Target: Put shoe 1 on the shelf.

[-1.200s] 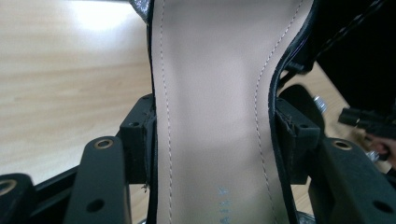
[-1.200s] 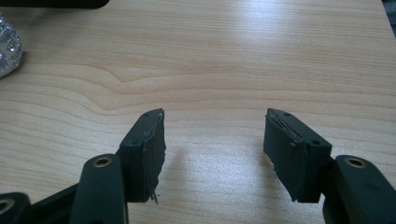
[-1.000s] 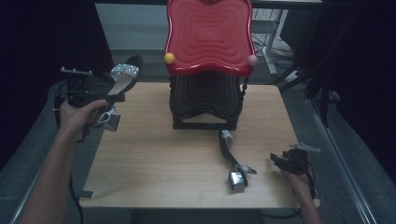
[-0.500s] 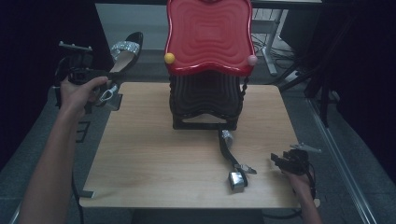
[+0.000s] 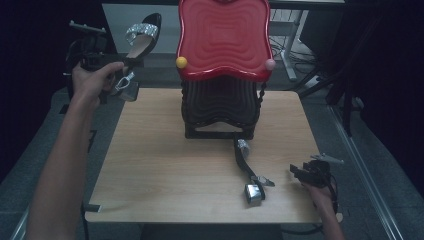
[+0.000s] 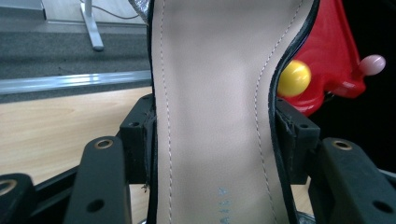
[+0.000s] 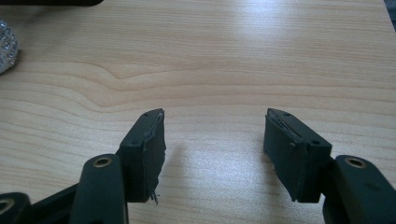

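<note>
The left gripper (image 5: 131, 62) is held up off the table's far-left corner, and its jaws are closed on the sides of a black high-heeled sandal (image 5: 142, 35) with a glittering silver strap. In the left gripper view the sandal's beige insole (image 6: 215, 107) runs straight up between the two black jaws, its black edges pressed against both jaw pads. In the high view the toe of this sandal points up and away, toward the upper left of a red wavy-topped rack (image 5: 223, 37); its silver block heel hangs just below the left hand (image 5: 92, 80). The rack stands at the back middle of the wooden table (image 5: 165, 165), with a yellow knob (image 5: 181, 62) and a pink knob (image 5: 270, 64) at its front corners and a dark wavy base underneath. A second sandal (image 5: 247, 170) lies on its side on the table in front of the rack, with its heel toward the near edge. The right gripper (image 5: 305, 173) rests low at the table's near-right edge, just beside that second sandal but apart from it; its jaws stand wide apart over bare wood with nothing between them.
</note>
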`<state>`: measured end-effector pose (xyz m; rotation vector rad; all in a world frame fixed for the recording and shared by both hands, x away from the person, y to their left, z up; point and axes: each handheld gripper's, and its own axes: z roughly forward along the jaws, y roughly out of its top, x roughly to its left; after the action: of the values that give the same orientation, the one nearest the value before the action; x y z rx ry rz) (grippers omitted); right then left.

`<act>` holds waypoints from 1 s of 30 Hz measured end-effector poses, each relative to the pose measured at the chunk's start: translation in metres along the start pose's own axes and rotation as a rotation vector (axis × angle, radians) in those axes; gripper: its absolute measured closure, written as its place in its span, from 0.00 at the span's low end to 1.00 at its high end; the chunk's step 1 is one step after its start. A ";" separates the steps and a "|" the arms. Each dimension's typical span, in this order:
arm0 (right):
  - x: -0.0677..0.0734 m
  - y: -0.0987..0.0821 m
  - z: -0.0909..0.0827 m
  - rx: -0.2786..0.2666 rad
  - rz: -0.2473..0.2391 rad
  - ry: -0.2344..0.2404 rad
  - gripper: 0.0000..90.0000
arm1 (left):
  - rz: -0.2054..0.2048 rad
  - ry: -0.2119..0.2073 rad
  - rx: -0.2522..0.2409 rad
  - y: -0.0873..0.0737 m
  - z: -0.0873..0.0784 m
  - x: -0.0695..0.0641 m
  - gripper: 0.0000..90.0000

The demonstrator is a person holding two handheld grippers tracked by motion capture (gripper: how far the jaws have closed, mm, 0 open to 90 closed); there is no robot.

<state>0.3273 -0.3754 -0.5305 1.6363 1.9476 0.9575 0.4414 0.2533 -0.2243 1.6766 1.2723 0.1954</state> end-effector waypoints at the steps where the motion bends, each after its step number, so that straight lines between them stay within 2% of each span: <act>1: 0.000 0.000 0.000 -0.002 0.001 -0.001 0.43 | 0.000 0.000 0.000 0.000 0.000 0.000 0.47; 3: 0.000 0.000 0.000 -0.002 0.003 -0.001 0.43 | 0.002 -0.005 -0.006 0.009 0.002 -0.006 0.47; 10: 0.000 0.000 0.000 -0.002 0.001 -0.003 0.43 | -0.003 0.003 -0.019 0.024 0.010 -0.019 0.47; 16: -0.001 0.000 0.000 0.000 0.006 -0.003 0.43 | -0.002 0.011 -0.019 0.032 0.018 -0.028 0.47; 20: -0.002 0.000 0.000 -0.004 0.006 -0.003 0.43 | 0.011 0.021 -0.013 0.040 0.028 -0.040 0.47; 30: -0.002 0.000 -0.001 -0.002 0.007 -0.001 0.43 | 0.027 0.039 -0.007 0.051 0.044 -0.058 0.47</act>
<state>0.3269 -0.3777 -0.5304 1.6435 1.9409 0.9610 0.4762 0.1822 -0.1843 1.6924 1.2769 0.2500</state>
